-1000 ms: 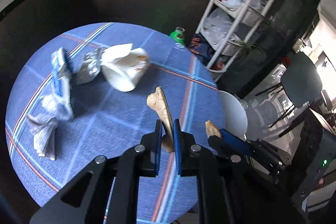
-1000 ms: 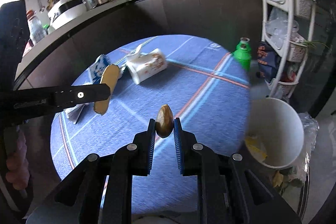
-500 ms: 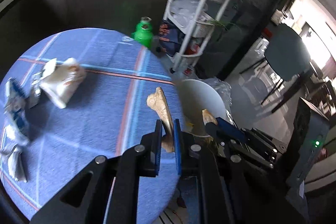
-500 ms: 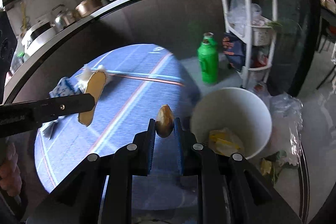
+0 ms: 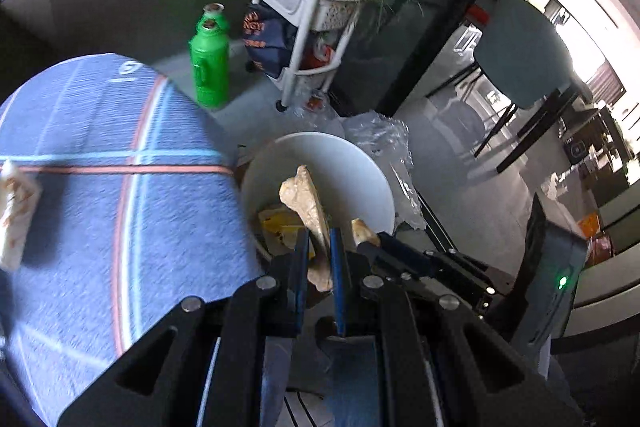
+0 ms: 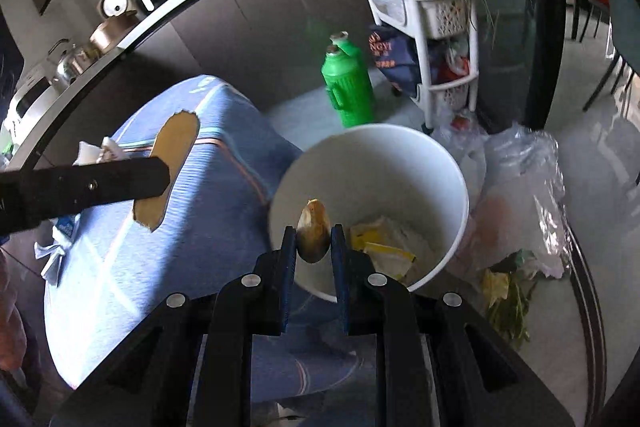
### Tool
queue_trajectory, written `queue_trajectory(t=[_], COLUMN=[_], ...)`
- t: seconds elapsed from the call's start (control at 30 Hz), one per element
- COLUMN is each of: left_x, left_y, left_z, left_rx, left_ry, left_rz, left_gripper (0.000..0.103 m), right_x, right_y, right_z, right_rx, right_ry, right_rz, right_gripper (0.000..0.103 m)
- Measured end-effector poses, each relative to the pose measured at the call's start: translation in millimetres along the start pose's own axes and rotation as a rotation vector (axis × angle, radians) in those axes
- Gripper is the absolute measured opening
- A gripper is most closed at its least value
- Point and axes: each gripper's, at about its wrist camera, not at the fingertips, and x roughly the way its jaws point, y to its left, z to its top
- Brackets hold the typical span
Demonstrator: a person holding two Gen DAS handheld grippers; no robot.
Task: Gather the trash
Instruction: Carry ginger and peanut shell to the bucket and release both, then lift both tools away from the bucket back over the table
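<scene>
Kitchen floor, white bin (image 6: 456,187) | blue-clothed table (image 5: 80,211) | both grippers pinching peel scraps

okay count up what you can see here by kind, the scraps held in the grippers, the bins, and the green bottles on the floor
Scraps held in grippers: 2, the flat tan scrap in the left gripper and the small brown scrap in the right gripper
White bin: 1
Green bottle: 1
Total: 4

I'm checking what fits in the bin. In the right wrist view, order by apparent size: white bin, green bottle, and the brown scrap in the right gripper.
1. white bin
2. green bottle, which stands farther away
3. brown scrap in the right gripper
</scene>
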Motion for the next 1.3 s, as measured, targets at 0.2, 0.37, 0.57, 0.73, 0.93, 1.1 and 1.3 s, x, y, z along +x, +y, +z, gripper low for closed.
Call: queue_trajectory(t=[0.2,0.37,0.57,0.73,0.93,1.1,1.3], left_x=[38.6,67.1,74.6,57.7,25.2,-9.2,-43.9], left_y=[-6.1,-6.2,-7.1,-6.8,-0.9,6.2,23.1], left_z=[12.9,17.8,21.7,27.2,28.5,20.9,3.9], left_rx=[0.009,0.019,0.028,0.021,-0.002,-0.054,-0.139], left_ry=[0.063,0.105,0.078,-0.005,-0.110,-0.187,-0.219], left_rz=[0.001,0.004,0.023,0.030,0.058,0.086,0.096], left_gripper=[0.012,0.012,0.031,0.064,0.091,0.099,0.099], right_x=[28.2,44.7,49.2,40.7,24.2,11.2,-5.5], right_y=[-19.7,-29.8,-36.1,-31.8,-18.6,-7.6,14.0], right_z=[-1.0,-2.4,-1.7,-0.5,2.5,5.9,6.6], right_rx=[0.033,0.049,0.035,0.000,-0.040,-0.056,-0.088], right_ry=[0.043,0.065,0.057,0.017,-0.037,-0.060,-0.070], right_rz=[0.002,-0.001,-0.025,-0.027,-0.010,-0.001,-0.011], right_gripper=[0.016,0.017,0.018,0.040,0.080,0.094,0.094])
